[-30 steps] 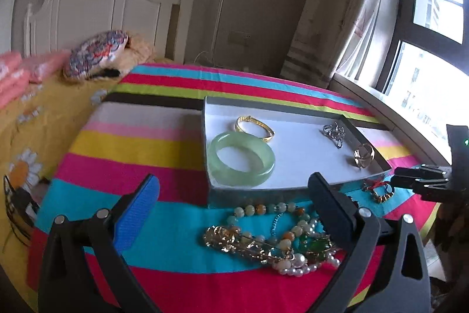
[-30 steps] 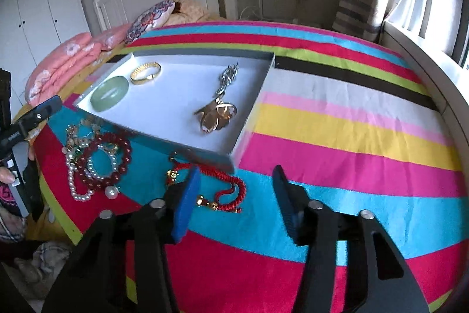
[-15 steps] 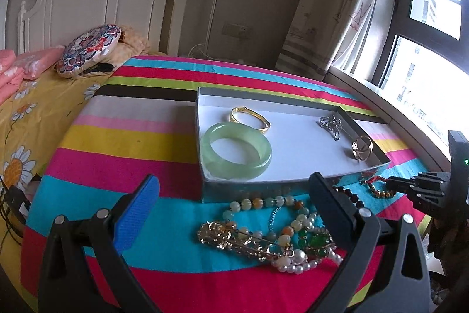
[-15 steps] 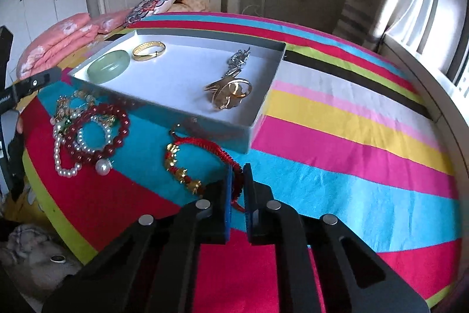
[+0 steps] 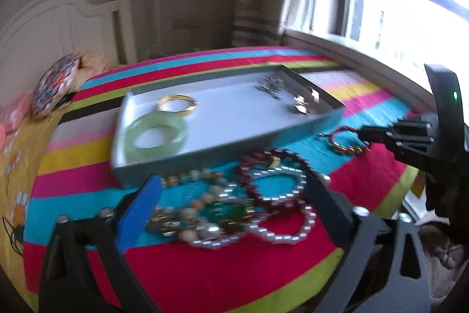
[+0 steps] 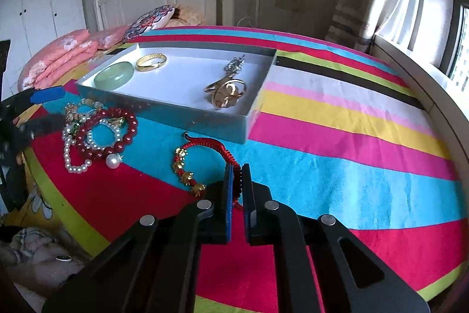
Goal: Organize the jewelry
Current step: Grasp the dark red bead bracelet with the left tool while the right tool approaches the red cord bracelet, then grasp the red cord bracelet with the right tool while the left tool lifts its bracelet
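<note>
Over by the left edge of the striped bedspread, my left gripper comes down at a slant over the heap of bead and pearl bracelets, which lies just in front of the white tray. Its jaws are closing with the heap between them, and the pads do not press on anything yet. That view is smeared, so I can only guess that the dark red bead bracelet sits on top. This tangle will be light, loose and slippery; strands will likely snag on one another and drag along, so I would pinch a single strand at its outer curve, not the middle of the heap.

The tray already holds a green bangle and a gold bangle at its left end, and a silver piece and a gold cuff toward its right end.

Further right, near the front edge of the bedspread, my right gripper is clamped on the red cord bracelet, pinching the braided cord rather than the gold charms. The bracelet lies on the cloth, just in front of the tray's near wall. Cord is soft and limp, so it should hang and swing when lifted; the cord gives surer hold than the hard charms. This gripper tilts downward, fingers level.
</note>
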`<state>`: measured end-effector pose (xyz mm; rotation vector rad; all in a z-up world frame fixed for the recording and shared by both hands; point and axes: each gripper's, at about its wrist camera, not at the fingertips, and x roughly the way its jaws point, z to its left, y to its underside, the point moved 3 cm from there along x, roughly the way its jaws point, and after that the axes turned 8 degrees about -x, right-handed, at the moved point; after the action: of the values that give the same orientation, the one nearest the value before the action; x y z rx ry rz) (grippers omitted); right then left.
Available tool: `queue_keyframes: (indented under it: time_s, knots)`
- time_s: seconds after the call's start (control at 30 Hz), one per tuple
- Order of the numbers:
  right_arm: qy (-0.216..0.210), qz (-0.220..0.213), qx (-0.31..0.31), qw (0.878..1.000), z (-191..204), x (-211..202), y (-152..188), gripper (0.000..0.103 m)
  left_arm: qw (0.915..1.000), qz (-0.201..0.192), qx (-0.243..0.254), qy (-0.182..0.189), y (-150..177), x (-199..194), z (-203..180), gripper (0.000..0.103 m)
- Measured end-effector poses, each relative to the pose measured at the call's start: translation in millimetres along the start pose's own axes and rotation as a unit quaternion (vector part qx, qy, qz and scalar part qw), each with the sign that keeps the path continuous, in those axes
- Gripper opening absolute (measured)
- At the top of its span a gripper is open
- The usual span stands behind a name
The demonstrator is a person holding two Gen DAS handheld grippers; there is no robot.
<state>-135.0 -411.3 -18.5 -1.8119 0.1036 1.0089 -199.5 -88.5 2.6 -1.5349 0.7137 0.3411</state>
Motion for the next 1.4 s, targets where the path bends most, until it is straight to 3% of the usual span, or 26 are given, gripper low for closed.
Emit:
queue_keyframes:
  time_s: [0.03,0.1,0.2,0.3,0.47,0.7,0.73,0.77,0.83,1.3,1.4]
  knots:
    - [0.000,-0.001,-0.002,1.000,1,0,0,0.007,0.9999,0.012,0.005,0.003,1,5,-5,0.073]
    - [-0.002,-0.003,0.001,1.000,-1,-1,1,0.007,0.9989,0.042,0.012,0.015,3,18,-12,0.047]
    - [-0.003,-0.005,0.008,1.000,-4,-2,2,0.007,0.9981,0.057,0.018,0.012,4,29,-14,0.033]
    - [-0.007,-0.005,0.016,1.000,-7,-1,3,0.007,0.9976,0.065,0.018,0.014,4,31,-13,0.028]
    - [-0.013,-0.005,0.016,1.000,-6,0,4,0.007,0.9947,0.098,-0.002,0.032,3,33,-6,0.030]
    - [-0.014,-0.003,0.016,1.000,-6,2,6,0.007,0.9912,0.130,0.018,0.015,-1,42,-10,0.030]
    - [-0.014,-0.004,0.016,1.000,-7,2,6,0.007,0.9910,0.132,0.020,0.013,-1,42,-11,0.028]
    - [-0.013,-0.005,0.016,1.000,-7,1,6,0.007,0.9910,0.131,0.024,0.009,-2,42,-11,0.014]
    - [-0.012,-0.007,0.017,1.000,-7,0,6,0.007,0.9906,0.133,0.031,0.010,-2,42,-12,0.012]
    - [0.016,-0.086,0.015,0.996,-11,-45,-19,0.007,0.9978,0.017,0.062,0.017,-42,-13,-42,0.011]
    - [0.017,-0.077,-0.002,0.997,-10,-45,-23,0.007,0.9972,0.006,0.073,0.012,-49,-18,-49,0.011]
